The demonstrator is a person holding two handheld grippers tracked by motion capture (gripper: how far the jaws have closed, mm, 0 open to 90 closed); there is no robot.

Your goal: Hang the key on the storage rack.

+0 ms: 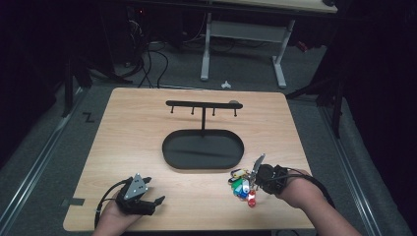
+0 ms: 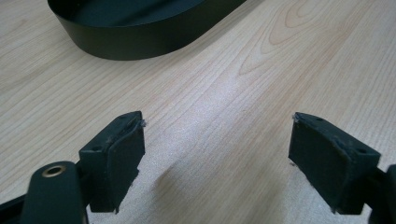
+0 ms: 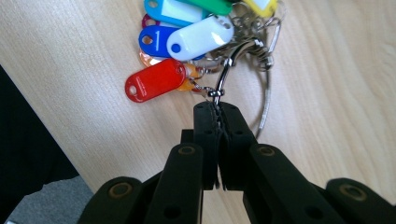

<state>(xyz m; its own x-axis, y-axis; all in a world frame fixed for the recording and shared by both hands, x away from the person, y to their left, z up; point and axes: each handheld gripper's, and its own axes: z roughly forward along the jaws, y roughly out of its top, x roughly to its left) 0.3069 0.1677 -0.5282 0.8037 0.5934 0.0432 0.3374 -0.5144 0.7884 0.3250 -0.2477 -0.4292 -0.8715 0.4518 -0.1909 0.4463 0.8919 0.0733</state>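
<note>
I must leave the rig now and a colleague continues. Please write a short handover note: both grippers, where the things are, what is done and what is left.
Right gripper: jaws shut on the metal ring of the key tags; in the high view the bunch is near the front right of the table.
Left gripper: jaws open, nothing between them, over bare wood at the front left.
Stand: black, with small hooks on its bar, rising from an oval tray at mid-table. Hooks and tray look bare.
Done: the ring is gripped.
Left: probably carry the bunch to the stand and hang it on a hook or lay it in the tray.
</note>
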